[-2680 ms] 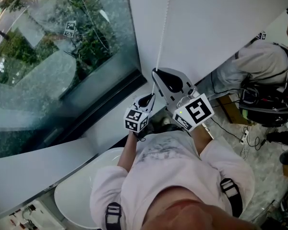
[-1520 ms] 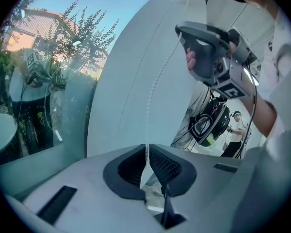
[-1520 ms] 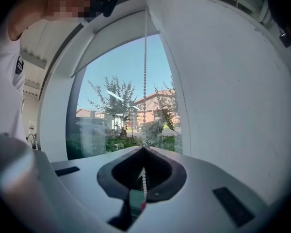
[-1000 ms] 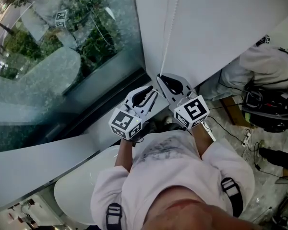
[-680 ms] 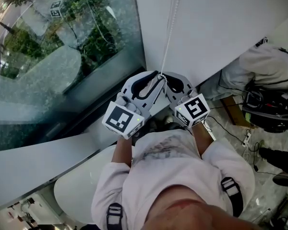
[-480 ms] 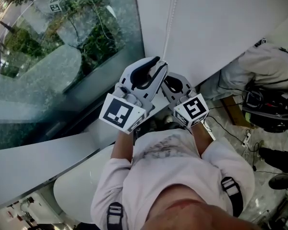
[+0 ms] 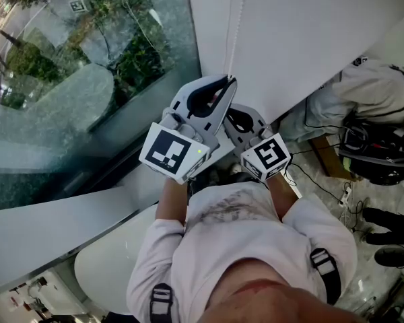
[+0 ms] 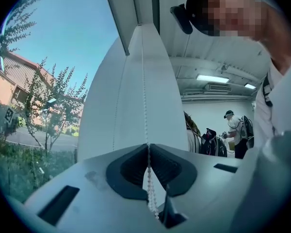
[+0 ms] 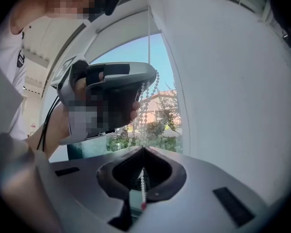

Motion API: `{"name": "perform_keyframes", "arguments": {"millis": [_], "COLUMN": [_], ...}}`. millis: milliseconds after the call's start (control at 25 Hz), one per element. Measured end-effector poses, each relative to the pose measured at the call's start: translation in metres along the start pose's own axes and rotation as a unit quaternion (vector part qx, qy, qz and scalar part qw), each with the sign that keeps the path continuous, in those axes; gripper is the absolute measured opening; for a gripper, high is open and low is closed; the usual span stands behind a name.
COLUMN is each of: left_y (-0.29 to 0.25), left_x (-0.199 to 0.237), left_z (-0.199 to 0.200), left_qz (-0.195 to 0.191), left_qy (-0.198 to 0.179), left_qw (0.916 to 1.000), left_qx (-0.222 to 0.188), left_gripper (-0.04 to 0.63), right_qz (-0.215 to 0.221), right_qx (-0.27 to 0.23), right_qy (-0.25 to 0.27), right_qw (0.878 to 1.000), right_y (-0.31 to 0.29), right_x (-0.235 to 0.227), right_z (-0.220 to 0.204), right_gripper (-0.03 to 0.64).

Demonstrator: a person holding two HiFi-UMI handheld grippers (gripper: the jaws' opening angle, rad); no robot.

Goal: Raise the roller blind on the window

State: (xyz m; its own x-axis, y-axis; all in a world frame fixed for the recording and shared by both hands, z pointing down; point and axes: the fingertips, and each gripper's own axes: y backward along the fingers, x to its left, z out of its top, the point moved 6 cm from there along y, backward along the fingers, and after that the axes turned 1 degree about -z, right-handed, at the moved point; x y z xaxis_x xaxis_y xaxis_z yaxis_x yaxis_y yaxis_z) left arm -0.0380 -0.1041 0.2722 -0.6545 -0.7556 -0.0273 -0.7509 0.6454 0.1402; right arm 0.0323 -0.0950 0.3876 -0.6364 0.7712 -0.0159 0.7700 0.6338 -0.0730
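The large tinted window pane (image 7: 67, 79) is showing trees and a street outside, bare of fabric in the head view. The white roller blind (image 9: 111, 30) is sitting, by my reading, as the pale band across the top of the opening in the right gripper view, though I cannot tell its lower edge for sure. Beside the glass, the broad white wall panel (image 7: 310, 32) is carrying the cord.

The grey left hand-held gripper (image 7: 222, 86) is now sitting highest. A few seconds back it was hanging low and clear of the cord, below its partner; since then it has climbed past and pinched onto the white beaded pull chain (image 7: 230, 39). Its own view is showing the jaws pressed together with the beads running straight through the seam (image 8: 148, 147).

The grey right hand-held gripper (image 7: 234, 115) is staying just beneath, also clamped on the chain, with its jaws closed around the beads (image 9: 143, 149).

Both are therefore gripping the same strand, one above the other — a hand-over-hand reach seems to be in progress. The likely sequel is the lower grip letting go while the upper one is drawing down, though too quick a tug could be slipping beads through the pads.
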Motion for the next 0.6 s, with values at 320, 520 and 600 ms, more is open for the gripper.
{"name": "perform_keyframes", "arguments": {"millis": [320,520,600], "left_y": [0.006,0.011,0.011], "left_x": [0.0,0.002,0.004], "left_z": [-0.014,-0.04,-0.049], "left_qz": [0.009,0.009,0.012], "left_qy": [0.009,0.034,0.043], "left_qw": [0.9998,0.9989,0.9984], "left_qx": [0.013,0.032,0.034], "left_gripper": [0.015,0.015,0.015], "right_qz": [0.0,-0.003,-0.003], "right_qx": [0.017,0.048,0.057], "right_qy": [0.0,-0.012,-0.014], "right_qw": [1.0,0.999,0.998], "right_y": [-0.002,-0.005,-0.007], "right_x": [0.002,0.003,0.001], "right_z": [-0.013,-0.036,-0.044], "right_gripper": [0.061,0.061,0.061]}}
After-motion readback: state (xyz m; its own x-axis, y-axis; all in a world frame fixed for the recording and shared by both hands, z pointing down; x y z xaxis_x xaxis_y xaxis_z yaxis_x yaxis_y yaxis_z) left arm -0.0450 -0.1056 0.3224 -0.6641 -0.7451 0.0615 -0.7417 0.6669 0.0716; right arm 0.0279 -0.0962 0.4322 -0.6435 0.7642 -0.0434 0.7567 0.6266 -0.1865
